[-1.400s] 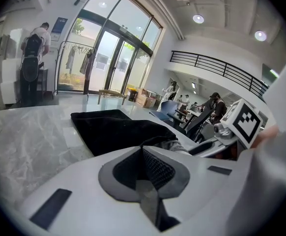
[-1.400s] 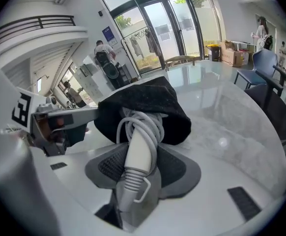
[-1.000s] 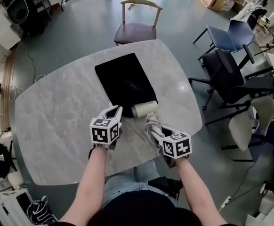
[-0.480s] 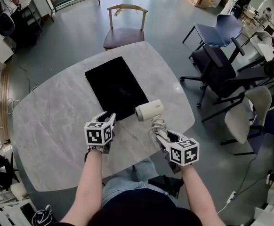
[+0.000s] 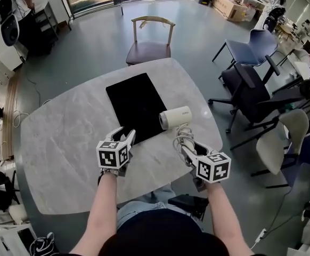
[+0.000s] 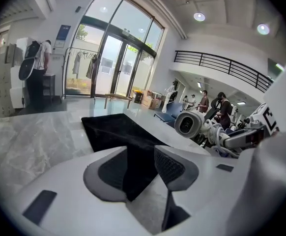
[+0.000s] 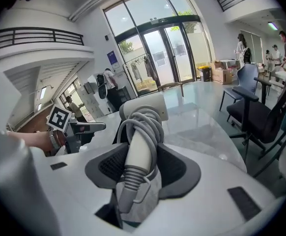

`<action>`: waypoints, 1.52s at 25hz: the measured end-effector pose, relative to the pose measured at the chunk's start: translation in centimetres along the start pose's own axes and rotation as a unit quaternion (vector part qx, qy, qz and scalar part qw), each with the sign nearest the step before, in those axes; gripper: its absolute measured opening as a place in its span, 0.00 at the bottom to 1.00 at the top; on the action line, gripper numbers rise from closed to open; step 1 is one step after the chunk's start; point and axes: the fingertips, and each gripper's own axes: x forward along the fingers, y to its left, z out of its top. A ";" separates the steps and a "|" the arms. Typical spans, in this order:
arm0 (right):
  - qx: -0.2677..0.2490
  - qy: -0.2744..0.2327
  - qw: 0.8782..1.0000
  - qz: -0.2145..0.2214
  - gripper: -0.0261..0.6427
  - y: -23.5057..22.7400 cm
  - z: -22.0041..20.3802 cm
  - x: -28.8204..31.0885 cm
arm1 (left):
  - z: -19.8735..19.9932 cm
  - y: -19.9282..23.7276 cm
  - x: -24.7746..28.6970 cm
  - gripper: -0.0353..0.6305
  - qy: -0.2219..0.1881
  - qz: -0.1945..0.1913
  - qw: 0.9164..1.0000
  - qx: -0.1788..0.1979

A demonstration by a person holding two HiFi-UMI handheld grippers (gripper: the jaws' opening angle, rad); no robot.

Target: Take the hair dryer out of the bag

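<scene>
A flat black bag (image 5: pixel 133 104) lies on the marble table (image 5: pixel 59 137). The cream hair dryer (image 5: pixel 175 117) hangs just right of the bag's near corner, clear of it, its nozzle end toward the bag. My right gripper (image 5: pixel 188 147) is shut on its handle (image 7: pixel 139 144), which has the grey cord wound round it. My left gripper (image 5: pixel 124 138) hovers at the bag's near edge with its jaws opening; the bag's corner (image 6: pixel 133 146) shows through the gap, and the pads do not press on it. In the left gripper view the dryer (image 6: pixel 188 124) floats at the right.
A wooden chair (image 5: pixel 149 33) stands at the table's far side. Several office chairs (image 5: pixel 256 84) crowd the floor to the right. The table's near edge (image 5: pixel 144 188) runs just in front of the person's lap.
The dryer has come out of the bag's mouth, rising and moving right with the right gripper. The left gripper has let go of the bag's edge and opened.
</scene>
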 end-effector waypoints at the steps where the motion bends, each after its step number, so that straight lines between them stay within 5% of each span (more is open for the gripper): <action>1: -0.005 -0.009 1.000 0.000 0.34 0.0 0.9 0.1 | 0.7 0.0 -0.4 0.32 -0.010 0.002 1.000 0.006; 15: -0.078 -0.171 0.982 0.014 0.33 1.9 12.9 -1.7 | 10.3 1.6 -7.5 0.08 -0.163 0.075 0.982 0.053; 23: -0.126 -0.274 0.953 0.019 0.33 3.1 16.9 -3.8 | 15.3 0.2 -12.4 0.07 -0.275 0.085 0.952 0.103; 31: -0.131 -0.360 0.923 0.042 0.33 5.1 19.4 -6.1 | 18.1 -0.7 -16.8 0.07 -0.341 0.092 0.924 0.147; 38: -0.157 -0.373 0.914 0.027 0.33 5.8 20.0 -7.0 | 18.4 -0.7 -17.6 0.07 -0.356 0.089 0.918 0.152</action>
